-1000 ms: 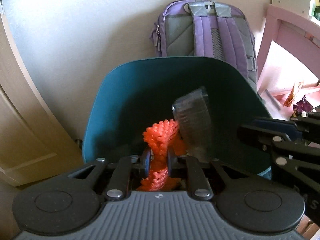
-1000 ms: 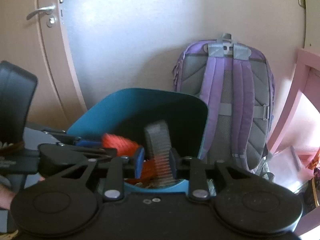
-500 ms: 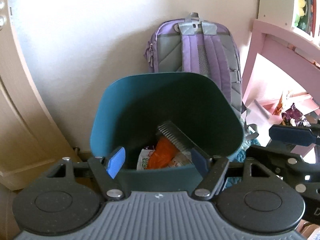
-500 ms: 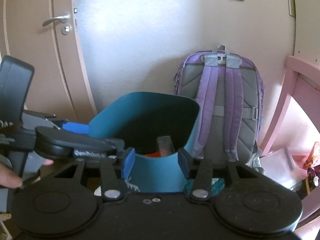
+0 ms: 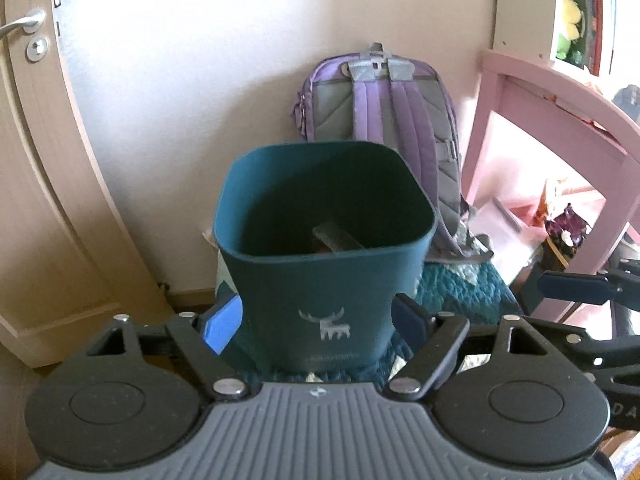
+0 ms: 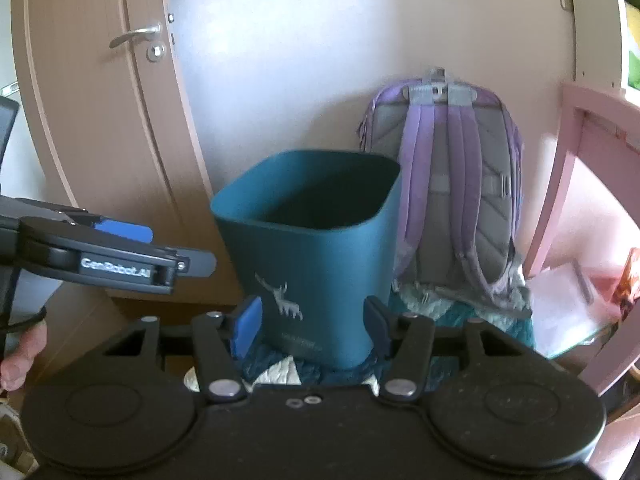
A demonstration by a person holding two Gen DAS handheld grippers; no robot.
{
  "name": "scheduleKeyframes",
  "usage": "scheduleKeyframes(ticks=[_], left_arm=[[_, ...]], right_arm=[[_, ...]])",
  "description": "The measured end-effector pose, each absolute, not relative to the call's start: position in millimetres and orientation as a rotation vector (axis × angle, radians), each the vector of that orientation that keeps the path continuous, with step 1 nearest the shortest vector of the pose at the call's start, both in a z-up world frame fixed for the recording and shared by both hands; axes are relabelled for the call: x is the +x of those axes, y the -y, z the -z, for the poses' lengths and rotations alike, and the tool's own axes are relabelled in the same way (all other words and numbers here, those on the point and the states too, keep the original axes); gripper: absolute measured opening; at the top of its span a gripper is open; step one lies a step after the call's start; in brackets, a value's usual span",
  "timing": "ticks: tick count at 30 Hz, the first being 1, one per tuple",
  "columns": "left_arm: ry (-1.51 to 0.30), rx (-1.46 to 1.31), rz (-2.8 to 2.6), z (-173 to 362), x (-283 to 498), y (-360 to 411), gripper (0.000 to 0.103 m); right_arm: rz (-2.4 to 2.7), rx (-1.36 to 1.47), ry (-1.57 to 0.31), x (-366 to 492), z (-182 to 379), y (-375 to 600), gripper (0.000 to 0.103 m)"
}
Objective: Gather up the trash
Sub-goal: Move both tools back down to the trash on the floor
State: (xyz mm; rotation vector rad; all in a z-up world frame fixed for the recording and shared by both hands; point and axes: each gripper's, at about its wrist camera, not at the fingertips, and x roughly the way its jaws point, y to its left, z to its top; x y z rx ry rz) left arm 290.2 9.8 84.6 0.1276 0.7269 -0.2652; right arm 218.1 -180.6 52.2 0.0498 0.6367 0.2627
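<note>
Bin [image 5: 320,280], teal with a pale deer mark on its front, stands on a blue-green rug [image 5: 452,284] ahead of both my claws. My left claw [image 5: 316,320] is opening, with nothing held between its blue pads [image 5: 222,326]; the bin shows in the gap but the pads are off it. My right claw [image 6: 312,324] is opening too, empty, the bin's lower front seen between its tips. Trash lies inside the bin: a dark ribbed tray [image 5: 336,236] leans against the far wall, the rest hidden below the rim. A purple backpack [image 6: 452,184] leans on the wall just behind the bin. A door [image 6: 100,120] is at left, pink furniture [image 5: 552,128] at right.
</note>
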Motion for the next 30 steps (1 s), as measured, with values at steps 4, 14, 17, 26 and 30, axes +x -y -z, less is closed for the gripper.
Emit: scheduleKeyframes(ticks=[4, 14, 17, 26, 30], left_arm=[[-0.747, 0.111, 0.281, -76, 272, -12, 0.082], [-0.749, 0.097, 0.334, -27, 232, -11, 0.102], [-0.782, 0.066, 0.348, 3, 225, -12, 0.102], [-1.030, -0.006, 0.286, 129, 235, -6, 0.103], [-1.163, -0.077, 0.231, 195, 249, -4, 0.103]], right_arm=[[-0.265, 0.052, -0.657, 207, -37, 186, 0.057], [-0.259, 0.053, -0.778, 189, 39, 198, 0.057], [-0.245, 0.075, -0.853, 191, 79, 204, 0.057], [-0.201, 0.109, -1.077, 209, 212, 222, 0.057], [-0.139, 0.193, -1.202, 227, 268, 234, 0.057]])
